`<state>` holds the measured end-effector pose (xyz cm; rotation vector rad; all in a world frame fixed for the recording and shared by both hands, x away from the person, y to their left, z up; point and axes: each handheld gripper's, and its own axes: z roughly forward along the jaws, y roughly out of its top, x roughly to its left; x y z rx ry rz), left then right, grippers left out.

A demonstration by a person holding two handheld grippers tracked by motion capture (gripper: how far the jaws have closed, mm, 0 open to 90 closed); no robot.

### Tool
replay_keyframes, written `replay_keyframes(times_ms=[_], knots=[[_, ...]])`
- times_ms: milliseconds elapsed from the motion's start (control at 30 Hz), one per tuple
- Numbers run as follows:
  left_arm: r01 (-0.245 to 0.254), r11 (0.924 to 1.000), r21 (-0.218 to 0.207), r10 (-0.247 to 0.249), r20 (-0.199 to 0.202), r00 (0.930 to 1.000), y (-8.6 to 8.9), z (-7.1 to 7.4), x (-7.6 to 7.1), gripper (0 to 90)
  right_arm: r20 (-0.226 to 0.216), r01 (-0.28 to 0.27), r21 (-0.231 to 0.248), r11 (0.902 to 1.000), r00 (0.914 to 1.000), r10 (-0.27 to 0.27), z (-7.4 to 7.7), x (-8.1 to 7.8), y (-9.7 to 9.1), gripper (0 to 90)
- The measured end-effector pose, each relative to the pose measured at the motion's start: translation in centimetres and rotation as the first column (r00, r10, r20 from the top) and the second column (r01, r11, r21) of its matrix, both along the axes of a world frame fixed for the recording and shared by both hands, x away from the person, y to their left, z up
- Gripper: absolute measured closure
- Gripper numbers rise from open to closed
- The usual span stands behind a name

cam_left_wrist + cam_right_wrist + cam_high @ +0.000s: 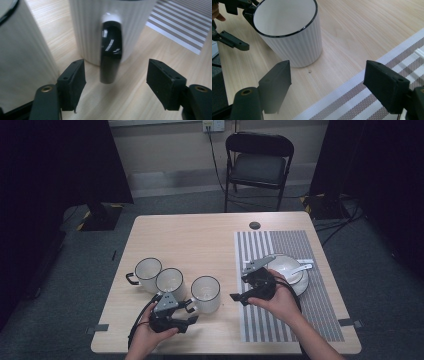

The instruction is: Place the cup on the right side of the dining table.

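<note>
The left gripper [116, 85] sits spread apart, the ribbed white mug's [110, 25] black handle [111, 50] between its jaws, untouched. The right gripper [327, 87] gapes beside it.

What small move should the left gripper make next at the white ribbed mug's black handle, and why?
Probably ease the left gripper forward, then close. Its jaws stand open either side of the glossy black handle of the white ribbed mug, not yet touching it.
</note>
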<state>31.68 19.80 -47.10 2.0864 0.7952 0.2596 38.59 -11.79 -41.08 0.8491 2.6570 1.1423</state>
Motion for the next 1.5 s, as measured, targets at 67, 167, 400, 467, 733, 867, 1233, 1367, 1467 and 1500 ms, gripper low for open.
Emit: replay_keyframes(times_ms=[67, 167, 400, 467, 733, 867, 1233, 1367, 1467, 1500], knots=[[-0.031, 0.9995, -0.003, 0.031, -0.009, 0.9995, 0.2, -0.1, 0.2, 34.7, -0.005, 0.002, 0.0, 1.0, 1.0, -0.002, 0.1, 0.1, 0.3, 21.9], [-0.049, 0.9987, -0.012, 0.049, -0.017, 0.9987, 0.3, 0.0, 0.3, 38.8, -0.007, 0.001, -0.001, 1.0, 1.0, -0.001, 0.3, 0.4, 0.8, 21.9], [-0.061, 0.9981, 0.001, 0.061, -0.015, 0.998, 0.2, 0.1, 0.4, 42.9, -0.009, -0.012, -0.005, 0.9999, 0.9999, 0.012, 0.9, 1.1, 2.0, 22.3], [-0.061, 0.9981, -0.007, 0.061, -0.017, 0.998, 0.2, 0.0, 0.4, 44.3, -0.013, -0.018, -0.001, 0.9998, 0.9997, 0.018, 0.9, 1.4, 2.3, 22.6], [-0.04, 0.9991, 0.014, 0.039, 0.053, 0.9978, 0.2, 0.4, 0.4, 44.9, -0.031, -0.02, 0.002, 0.9998, 0.9993, 0.02, 1.0, 2.3, 3.4, 24.3], [-0.034, 0.9987, 0.037, 0.031, 0.067, 0.9972, 0.0, 0.5, 0.3, 44.8, -0.047, -0.016, -0.002, 0.9999, 0.9988, 0.015, 0.8, 2.6, 3.9, 24.9], [-0.083, 0.9953, 0.051, 0.08, 0.057, 0.9952, -0.4, 0.6, 0.5, 61.3, -0.062, -0.019, 0.011, 0.9998, 0.9979, 0.019, 1.2, 3.4, 5.0, 35.4], [-0.084, 0.9956, 0.041, 0.082, 0.044, 0.9956, -0.6, 0.6, 0.6, 67.7, -0.071, -0.011, 0.007, 0.9999, 0.9974, 0.012, 0.9, 3.8, 5.7, 38.8], [-0.081, 0.9954, 0.05, 0.078, 0.055, 0.9954, -0.9, 0.6, 0.5, 71.3, -0.074, -0.01, 0.005, 0.9999, 0.9972, 0.01, 0.8, 4.1, 6.1, 41.8], [-0.081, 0.9954, 0.05, 0.078, 0.055, 0.9954, -0.9, 0.6, 0.5, 71.9, -0.074, -0.009, 0.001, 1.0, 0.9972, 0.009, 0.8, 4.2, 6.2, 42.9]])
